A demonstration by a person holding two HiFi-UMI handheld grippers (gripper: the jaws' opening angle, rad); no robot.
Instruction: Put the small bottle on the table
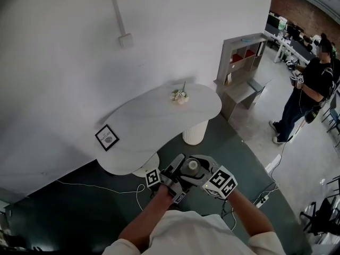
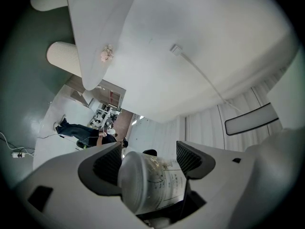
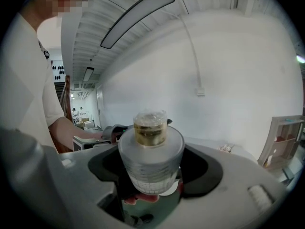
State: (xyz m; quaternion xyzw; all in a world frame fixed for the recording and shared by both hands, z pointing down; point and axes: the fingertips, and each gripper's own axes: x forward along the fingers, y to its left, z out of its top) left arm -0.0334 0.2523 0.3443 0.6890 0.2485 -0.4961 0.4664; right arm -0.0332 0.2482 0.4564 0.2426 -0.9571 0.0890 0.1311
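Observation:
A small frosted bottle (image 1: 193, 166) with a gold neck and a clear cap is held in the air in front of the person, between the two grippers. In the right gripper view the bottle (image 3: 150, 151) stands upright with both pads of my right gripper (image 1: 205, 167) against its sides. In the left gripper view a labelled bottle (image 2: 143, 180) lies between the pads of my left gripper (image 1: 177, 169), its rounded end pointing away. The head view shows one bottle only. The white oblong table (image 1: 159, 116) stands ahead, below the grippers.
On the table are a small plant decoration (image 1: 180, 95) and a framed picture (image 1: 107, 137). A grey shelf unit (image 1: 241, 68) stands at the right, and another person (image 1: 308, 89) beyond it. Cables (image 1: 122, 190) run over the dark green floor.

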